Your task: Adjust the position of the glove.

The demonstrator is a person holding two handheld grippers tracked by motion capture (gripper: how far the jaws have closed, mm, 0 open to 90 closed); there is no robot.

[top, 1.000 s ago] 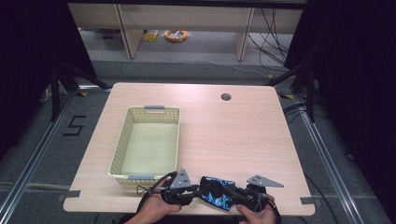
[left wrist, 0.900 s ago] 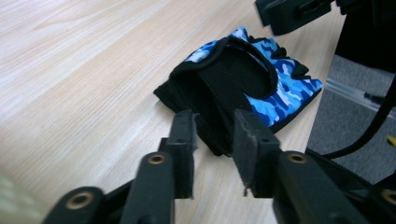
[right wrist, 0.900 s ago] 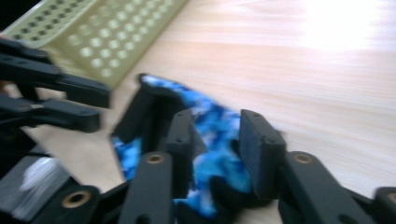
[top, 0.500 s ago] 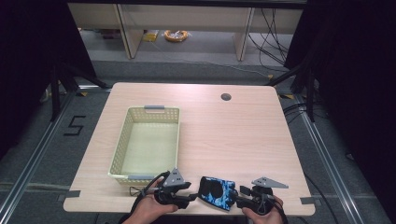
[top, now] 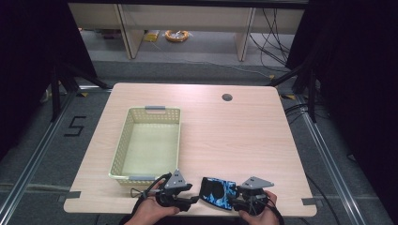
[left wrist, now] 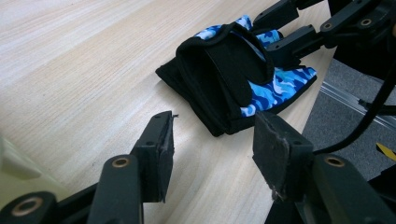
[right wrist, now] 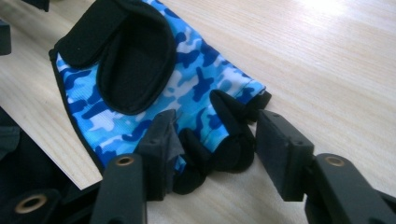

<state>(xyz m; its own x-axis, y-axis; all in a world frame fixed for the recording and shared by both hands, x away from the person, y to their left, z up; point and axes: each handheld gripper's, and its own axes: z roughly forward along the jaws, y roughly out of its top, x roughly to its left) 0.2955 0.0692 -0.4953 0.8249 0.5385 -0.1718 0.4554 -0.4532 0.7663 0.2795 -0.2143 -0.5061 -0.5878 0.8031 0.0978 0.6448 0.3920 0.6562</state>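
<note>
**Glove at the near edge, both grippers loosened**

Step in hand, as I read it: take up the blue camouflage glove (top: 217, 192) and carry it to the yellow basket (top: 123, 147). To do it well, bite the doubled black cuff or the bunched finger ends, not a single loose layer, and lift clear of the table (top: 234, 131) lip before swinging left.

Left gripper (left wrist: 212, 140): jaws have just been opening, now standing half apart, nothing between them; the glove's black cuff lies just ahead of the pads, not touched.

Right gripper (right wrist: 215, 133): jaws widened and have just been closing a little; the glove's black finger ends sit between them, left pad against the fabric, right pad seemingly apart. No firm hold.

Glove lies flat between the two grippers. Basket farther off to the left, nothing in it.
</note>
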